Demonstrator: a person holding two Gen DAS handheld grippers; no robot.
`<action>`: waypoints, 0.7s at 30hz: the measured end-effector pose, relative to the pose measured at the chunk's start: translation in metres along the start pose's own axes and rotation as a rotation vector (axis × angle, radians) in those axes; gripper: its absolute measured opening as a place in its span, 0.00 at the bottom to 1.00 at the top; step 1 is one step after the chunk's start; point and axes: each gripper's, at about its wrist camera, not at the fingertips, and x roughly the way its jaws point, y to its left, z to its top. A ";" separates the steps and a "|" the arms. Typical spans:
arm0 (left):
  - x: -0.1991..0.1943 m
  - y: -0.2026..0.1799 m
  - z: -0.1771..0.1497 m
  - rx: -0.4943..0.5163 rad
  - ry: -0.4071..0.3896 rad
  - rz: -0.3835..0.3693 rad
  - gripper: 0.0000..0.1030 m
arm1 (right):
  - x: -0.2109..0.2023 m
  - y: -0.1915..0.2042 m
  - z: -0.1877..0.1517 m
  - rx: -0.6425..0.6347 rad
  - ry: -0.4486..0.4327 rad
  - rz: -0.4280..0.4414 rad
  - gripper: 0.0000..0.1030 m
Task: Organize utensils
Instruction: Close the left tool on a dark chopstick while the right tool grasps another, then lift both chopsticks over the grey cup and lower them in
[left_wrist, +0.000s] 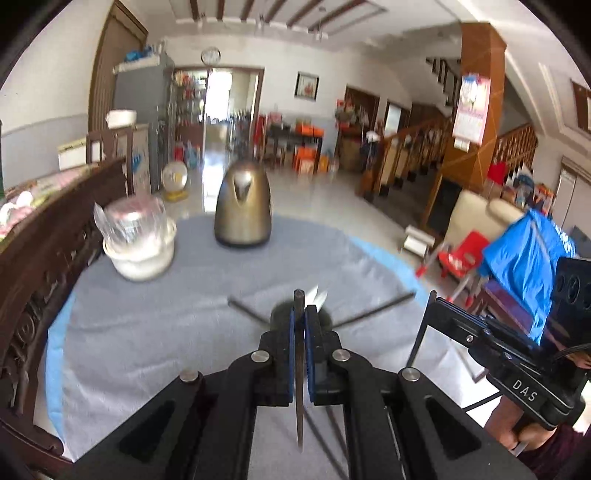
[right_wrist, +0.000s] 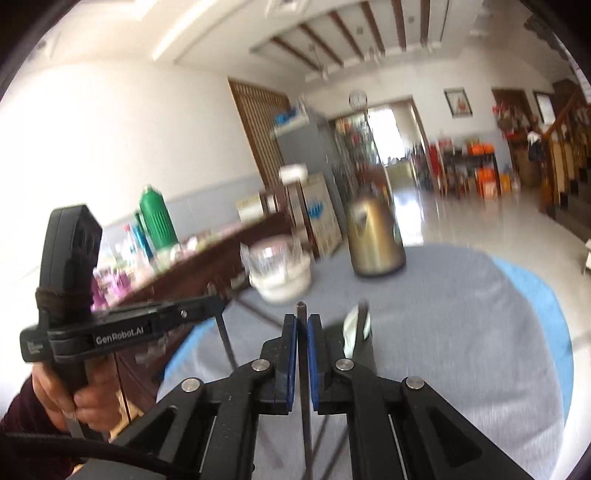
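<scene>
My left gripper (left_wrist: 300, 314) is shut on a thin dark chopstick (left_wrist: 299, 369) that stands upright between its blue pads, above the grey tablecloth (left_wrist: 184, 332). My right gripper (right_wrist: 302, 321) is shut on a second dark chopstick (right_wrist: 303, 369), also upright. Beyond the left gripper two more dark sticks (left_wrist: 376, 308) and a pale spoon (left_wrist: 317, 295) lie blurred on the cloth. In the right wrist view a white spoon (right_wrist: 352, 325) lies just right of the gripper. The right gripper shows in the left wrist view (left_wrist: 461, 325), the left gripper in the right wrist view (right_wrist: 122, 325).
A gold kettle (left_wrist: 243, 206) stands at the table's far middle. A white bowl holding clear cups (left_wrist: 138, 236) sits at the far left. A dark wooden bench (left_wrist: 44, 240) runs along the left edge. A blue bag and red chair (left_wrist: 517, 243) stand to the right.
</scene>
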 end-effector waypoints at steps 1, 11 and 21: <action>-0.003 -0.003 0.009 -0.002 -0.016 0.001 0.05 | -0.002 0.002 0.005 -0.001 -0.033 -0.002 0.06; -0.017 -0.009 0.053 0.009 -0.103 0.000 0.05 | 0.005 0.013 0.057 -0.003 -0.200 -0.031 0.06; -0.028 -0.018 0.100 0.046 -0.197 0.022 0.05 | 0.015 0.026 0.101 -0.059 -0.300 -0.141 0.06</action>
